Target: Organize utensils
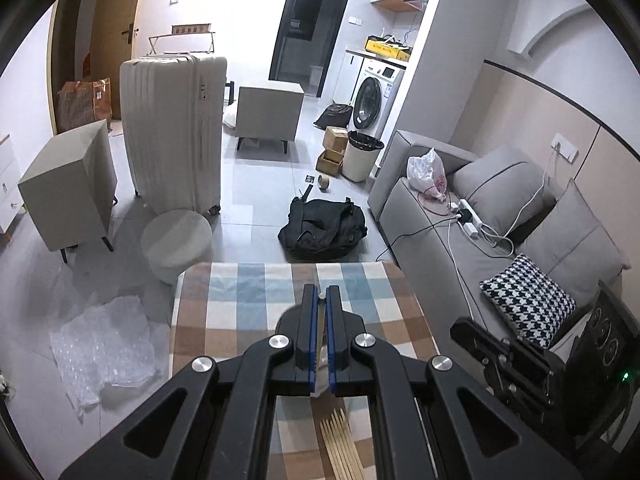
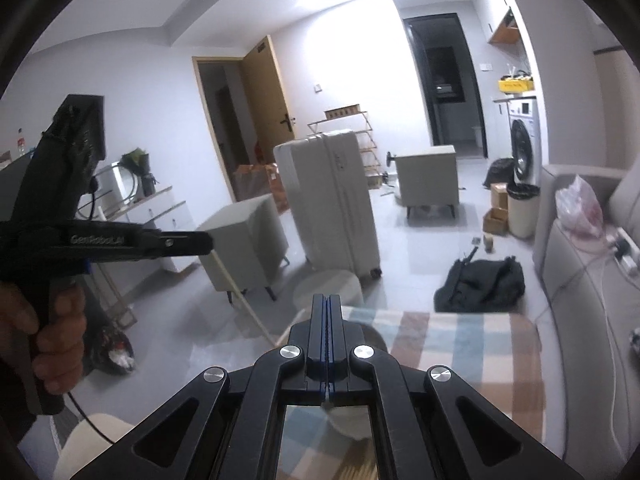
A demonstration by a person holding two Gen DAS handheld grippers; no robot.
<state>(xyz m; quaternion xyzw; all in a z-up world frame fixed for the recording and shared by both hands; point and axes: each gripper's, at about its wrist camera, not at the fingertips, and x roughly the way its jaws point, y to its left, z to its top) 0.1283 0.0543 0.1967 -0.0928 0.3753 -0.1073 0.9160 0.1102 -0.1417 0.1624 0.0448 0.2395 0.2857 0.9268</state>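
left gripper (image 1: 322, 300): we see it pinching one chopstick (image 2: 244, 300)
right gripper (image 2: 327, 308): closed, holding nothing
chopsticks (image 1: 340, 440): bundled near the tablecloth's (image 1: 248, 300) front edge

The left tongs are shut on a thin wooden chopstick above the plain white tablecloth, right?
Not quite: the tablecloth is checked in blue, brown and white, not plain white. The left wrist view shows it, with the left tongs shut on a thin wooden chopstick.

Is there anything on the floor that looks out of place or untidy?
Yes. A crumpled sheet of bubble wrap lies on the floor left of the table. A black bag lies slumped beside the sofa, with a tape roll loose behind it.
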